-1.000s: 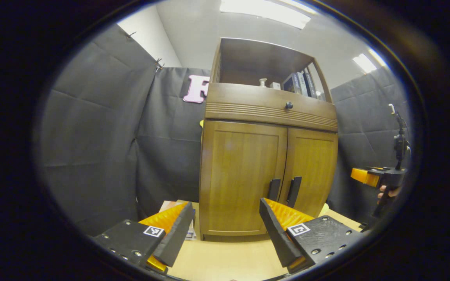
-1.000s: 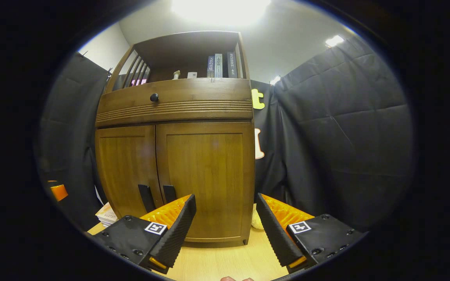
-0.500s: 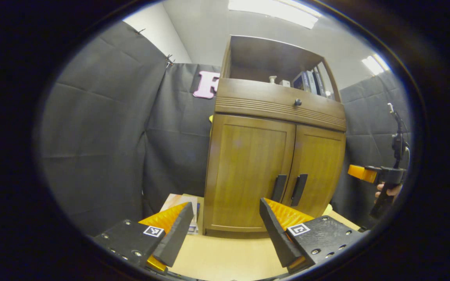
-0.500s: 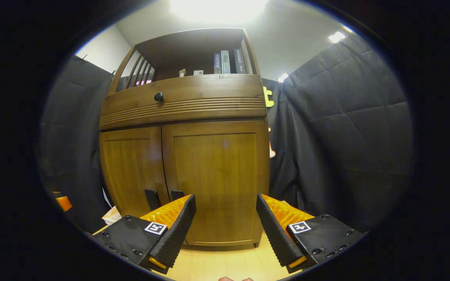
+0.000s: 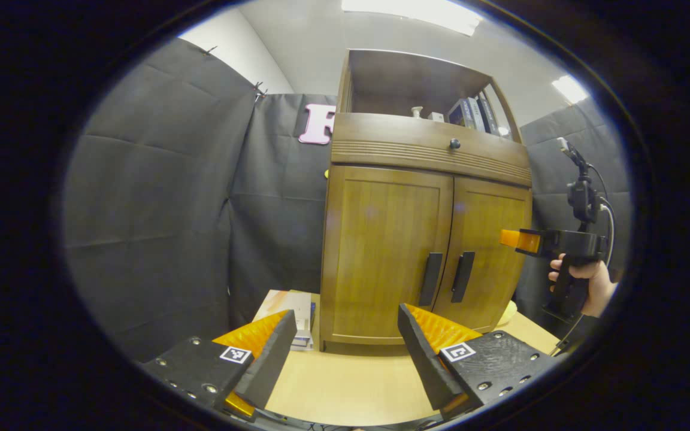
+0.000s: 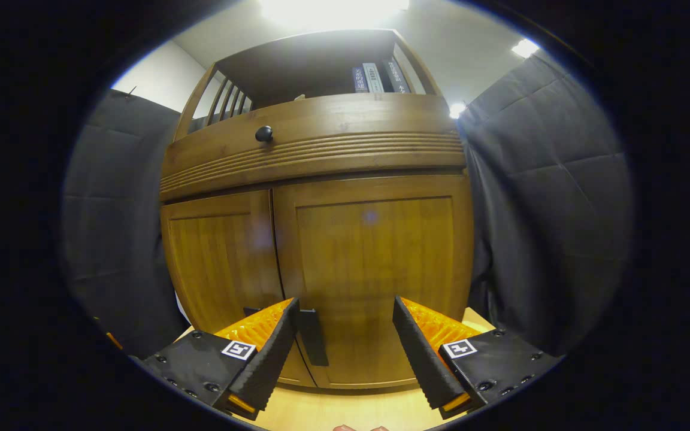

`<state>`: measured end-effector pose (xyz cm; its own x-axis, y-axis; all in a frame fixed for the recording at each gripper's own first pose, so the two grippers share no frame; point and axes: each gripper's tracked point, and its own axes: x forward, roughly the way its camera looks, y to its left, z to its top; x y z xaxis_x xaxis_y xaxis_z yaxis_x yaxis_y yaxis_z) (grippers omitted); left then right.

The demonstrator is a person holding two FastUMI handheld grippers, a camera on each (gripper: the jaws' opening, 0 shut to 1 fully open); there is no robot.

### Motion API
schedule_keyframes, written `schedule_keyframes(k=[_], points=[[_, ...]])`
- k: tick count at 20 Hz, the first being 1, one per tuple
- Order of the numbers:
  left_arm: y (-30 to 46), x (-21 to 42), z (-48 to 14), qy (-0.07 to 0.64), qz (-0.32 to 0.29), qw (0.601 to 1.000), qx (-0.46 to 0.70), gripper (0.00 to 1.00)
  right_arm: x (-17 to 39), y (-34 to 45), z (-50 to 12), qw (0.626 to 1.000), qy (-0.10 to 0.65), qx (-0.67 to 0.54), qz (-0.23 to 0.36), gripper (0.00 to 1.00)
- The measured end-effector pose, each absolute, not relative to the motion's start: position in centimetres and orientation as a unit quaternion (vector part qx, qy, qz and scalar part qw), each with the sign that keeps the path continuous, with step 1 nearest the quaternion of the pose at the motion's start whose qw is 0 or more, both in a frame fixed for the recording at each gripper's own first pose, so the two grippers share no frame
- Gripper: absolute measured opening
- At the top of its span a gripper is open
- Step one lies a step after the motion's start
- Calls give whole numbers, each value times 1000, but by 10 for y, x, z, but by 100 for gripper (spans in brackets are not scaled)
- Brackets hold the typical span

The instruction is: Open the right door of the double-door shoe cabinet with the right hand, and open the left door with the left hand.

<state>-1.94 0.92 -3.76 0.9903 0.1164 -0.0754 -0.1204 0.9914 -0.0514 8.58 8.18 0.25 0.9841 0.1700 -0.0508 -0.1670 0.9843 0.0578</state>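
So far nothing is open: both doors (image 6: 321, 257) shut, right hand-held gripper (image 6: 345, 350) and left hand-held gripper (image 5: 345, 353) spread wide, empty.

Glossy varnished wood on the shoe cabinet (image 5: 381, 239) (grain showing), matt pale wood tabletop (image 5: 345, 389).

A pale wooden worktop (image 5: 345, 389) fills the six o'clock part of the left gripper view. At about seven o'clock, a small stack of books (image 5: 297, 311) lies flat on it. Near two o'clock, upright books (image 5: 471, 114) stand together, with a small pale vase (image 5: 417, 112) and a little white box (image 5: 436, 117) to their nine o'clock side. Ceiling lights (image 5: 411, 9) glow at twelve.
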Motion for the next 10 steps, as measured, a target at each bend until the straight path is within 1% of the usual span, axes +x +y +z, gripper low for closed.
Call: schedule_keyframes(k=[2,3,4,5,6,7,9,10], points=[[8,-20,-39,39,64,997,-24,96,94,94,-7,994,41,33,96,98],[8,-20,-40,40,66,997,-24,96,97,99,-11,993,46,34,100,93],[8,-21,-44,44,69,996,-24,96,102,103,-17,993,51,33,102,98],[8,-21,-47,48,71,996,-24,98,106,107,-22,993,56,31,104,97],[8,-20,-49,53,74,996,-23,96,109,110,-26,992,60,30,105,97],[7,-19,-53,58,78,995,-21,100,113,114,-31,992,66,29,106,98],[6,-18,-61,74,86,993,-17,100,123,119,-42,991,82,29,107,98],[6,-17,-64,80,89,993,-15,99,128,121,-46,990,88,30,105,93]])
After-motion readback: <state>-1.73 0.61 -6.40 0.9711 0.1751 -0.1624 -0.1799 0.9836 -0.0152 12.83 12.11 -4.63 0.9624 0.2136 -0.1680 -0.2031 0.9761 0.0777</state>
